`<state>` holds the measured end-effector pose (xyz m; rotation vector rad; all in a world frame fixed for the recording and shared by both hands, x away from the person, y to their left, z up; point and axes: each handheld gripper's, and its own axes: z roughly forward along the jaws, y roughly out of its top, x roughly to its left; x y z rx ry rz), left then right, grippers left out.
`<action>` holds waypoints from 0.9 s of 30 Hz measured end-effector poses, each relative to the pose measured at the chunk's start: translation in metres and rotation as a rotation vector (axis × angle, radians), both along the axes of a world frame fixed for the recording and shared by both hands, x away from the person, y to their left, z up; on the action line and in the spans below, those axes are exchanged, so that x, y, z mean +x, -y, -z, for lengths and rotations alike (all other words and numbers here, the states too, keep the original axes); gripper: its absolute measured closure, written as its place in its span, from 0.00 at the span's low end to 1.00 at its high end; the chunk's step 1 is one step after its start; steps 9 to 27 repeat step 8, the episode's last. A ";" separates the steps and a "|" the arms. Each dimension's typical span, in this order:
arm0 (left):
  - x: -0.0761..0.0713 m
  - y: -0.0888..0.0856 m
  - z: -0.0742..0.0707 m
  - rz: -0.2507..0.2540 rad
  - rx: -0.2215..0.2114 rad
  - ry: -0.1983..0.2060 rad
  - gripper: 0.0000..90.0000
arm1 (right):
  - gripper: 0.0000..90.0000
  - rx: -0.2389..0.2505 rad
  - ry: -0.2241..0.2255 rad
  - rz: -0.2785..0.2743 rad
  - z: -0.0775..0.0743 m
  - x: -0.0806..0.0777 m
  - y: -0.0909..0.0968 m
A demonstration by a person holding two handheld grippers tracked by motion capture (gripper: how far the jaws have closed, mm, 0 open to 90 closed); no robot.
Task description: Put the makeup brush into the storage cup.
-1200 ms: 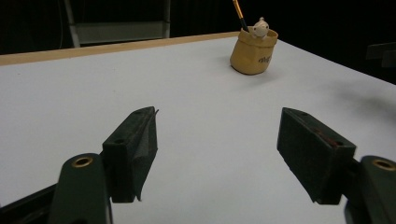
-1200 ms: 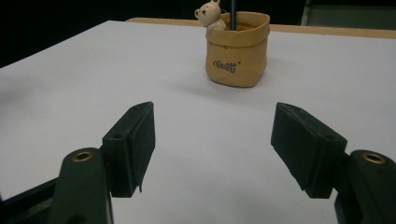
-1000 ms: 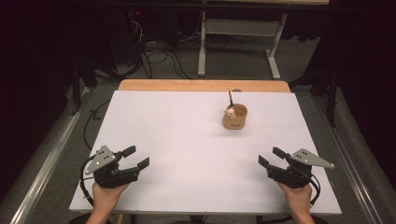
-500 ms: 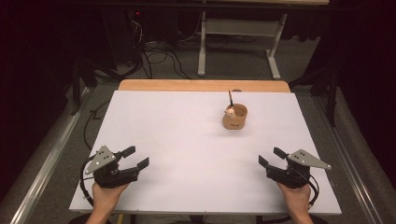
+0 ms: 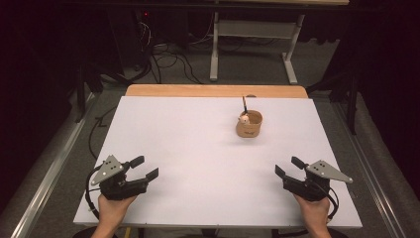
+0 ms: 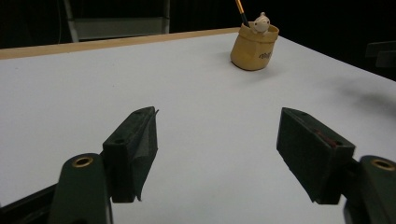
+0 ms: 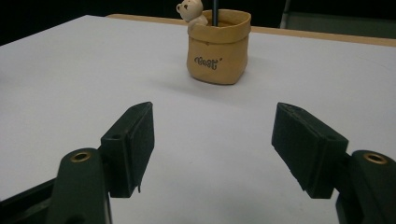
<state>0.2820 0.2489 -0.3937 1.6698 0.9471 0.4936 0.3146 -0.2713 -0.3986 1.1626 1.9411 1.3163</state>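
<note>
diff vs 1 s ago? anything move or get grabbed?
Almost nothing. The right gripper drifted slightly toward the table's near edge; nothing was taken hold of or let go. The left gripper stayed put, both remain open with nothing between the fingers, and the tan pen holder with its bear figure and pencil hasn't shifted.

**Count of things on the table**

One white rectangular table (image 5: pixel 188 148). One tan bag-shaped pen holder (image 5: pixel 249 125), bearing one small cream bear figure (image 7: pixel 190 10) and one dark pencil (image 5: pixel 244 103). Two black two-jaw grippers: left gripper (image 5: pixel 144 167), right gripper (image 5: pixel 288 167).
</note>
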 end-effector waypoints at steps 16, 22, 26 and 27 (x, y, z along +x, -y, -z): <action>0.000 0.002 0.000 0.012 0.006 -0.004 0.33 | 0.36 0.012 0.000 -0.004 0.000 0.000 0.001; 0.000 0.002 0.000 0.012 0.006 -0.004 0.33 | 0.36 0.012 0.000 -0.004 0.000 0.000 0.001; 0.000 0.002 0.000 0.012 0.006 -0.004 0.33 | 0.36 0.012 0.000 -0.004 0.000 0.000 0.001; 0.000 0.002 0.000 0.012 0.006 -0.004 0.33 | 0.36 0.012 0.000 -0.004 0.000 0.000 0.001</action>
